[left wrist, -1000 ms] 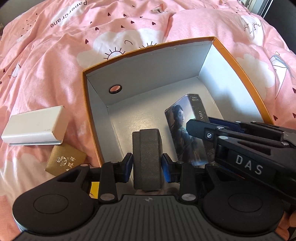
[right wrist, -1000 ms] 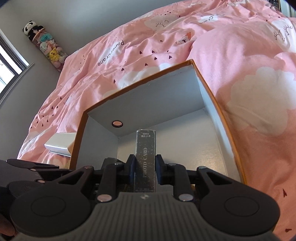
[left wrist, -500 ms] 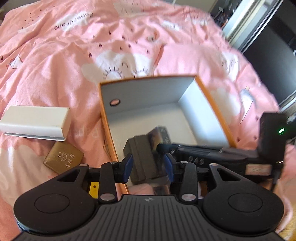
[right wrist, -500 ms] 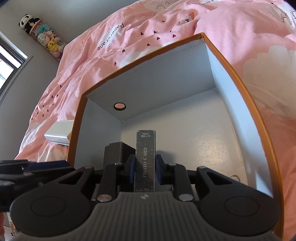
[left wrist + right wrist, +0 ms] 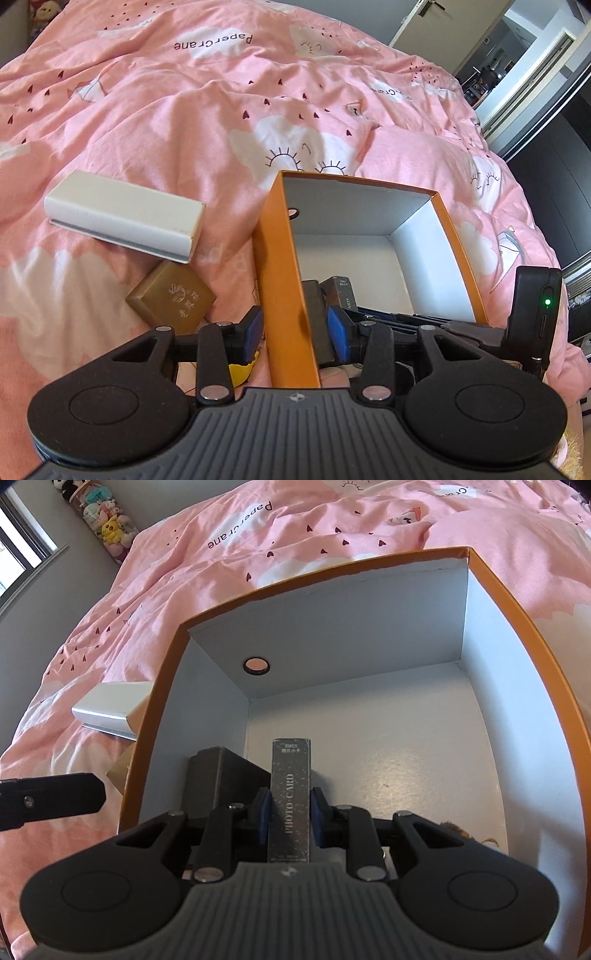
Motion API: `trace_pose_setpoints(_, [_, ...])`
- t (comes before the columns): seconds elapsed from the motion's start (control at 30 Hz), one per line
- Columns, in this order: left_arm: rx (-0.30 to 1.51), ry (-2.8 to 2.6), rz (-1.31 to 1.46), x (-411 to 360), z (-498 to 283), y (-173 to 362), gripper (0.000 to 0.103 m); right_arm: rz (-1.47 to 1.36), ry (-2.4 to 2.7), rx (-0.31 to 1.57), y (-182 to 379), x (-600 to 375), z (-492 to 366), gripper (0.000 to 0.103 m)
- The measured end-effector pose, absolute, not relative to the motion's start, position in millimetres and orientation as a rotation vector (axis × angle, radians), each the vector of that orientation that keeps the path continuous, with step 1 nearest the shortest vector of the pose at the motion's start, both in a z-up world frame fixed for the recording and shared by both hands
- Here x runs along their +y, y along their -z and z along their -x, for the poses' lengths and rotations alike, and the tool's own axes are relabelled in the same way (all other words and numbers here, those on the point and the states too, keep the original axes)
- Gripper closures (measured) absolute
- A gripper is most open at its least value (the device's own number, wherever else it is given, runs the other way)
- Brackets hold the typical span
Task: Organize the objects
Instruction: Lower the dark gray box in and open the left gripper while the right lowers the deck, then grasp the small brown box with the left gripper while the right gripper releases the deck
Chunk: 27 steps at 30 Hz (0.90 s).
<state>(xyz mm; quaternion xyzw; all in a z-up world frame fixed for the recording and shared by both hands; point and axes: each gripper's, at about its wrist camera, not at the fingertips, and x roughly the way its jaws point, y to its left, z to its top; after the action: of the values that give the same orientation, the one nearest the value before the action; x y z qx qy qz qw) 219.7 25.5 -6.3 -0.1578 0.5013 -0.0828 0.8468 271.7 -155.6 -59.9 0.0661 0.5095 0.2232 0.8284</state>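
Observation:
An orange box with a white inside (image 5: 286, 258) (image 5: 524, 602) lies open on the pink bed. My right gripper (image 5: 287, 812) is shut on a dark "PHOTO CARD" box (image 5: 290, 794) and holds it upright inside the orange box; this card box also shows in the left wrist view (image 5: 341, 290). A dark grey box (image 5: 214, 779) (image 5: 314, 310) stands inside by the left wall. My left gripper (image 5: 295, 328) is open, its jaws astride the orange box's left wall and holding nothing.
A long white box (image 5: 125, 216) (image 5: 110, 710) and a small gold box (image 5: 171, 297) lie on the pink duvet (image 5: 184, 110) left of the orange box. A yellow object (image 5: 242, 369) peeks under my left fingers. A wall and window are far left (image 5: 22, 550).
My left gripper let go of the dark grey box inside the orange box, opened and pulled back left over the wall. My right gripper moved the card box deeper into the orange box.

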Motion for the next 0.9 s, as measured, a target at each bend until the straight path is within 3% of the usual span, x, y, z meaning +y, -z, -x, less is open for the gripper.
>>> trace_pose_setpoints(0.43, [1.078,0.135,0.366,43.9,-212.1,20.9,0.056,-0.243,-0.502,1.086,51.5,-158.4,-264.9,0.076])
trace_pose_setpoints(0.5, [1.076,0.127,0.367,47.2,-210.7,21.0,0.056,-0.255,-0.49,1.089,50.8,-159.7,-263.8,0.088])
trace_pose_setpoints(0.6, [1.074,0.116,0.374,53.7,-206.7,21.5,0.056,-0.256,-0.478,1.09,53.2,-160.9,-262.5,0.093])
trace_pose_setpoints(0.77, [1.073,0.094,0.382,65.7,-198.6,23.2,0.056,-0.255,-0.457,1.085,49.4,-162.4,-261.7,0.093])
trace_pose_setpoints(0.9, [1.053,0.078,0.371,77.7,-190.3,22.2,0.056,-0.155,-0.455,0.955,21.2,-155.2,-246.4,0.089])
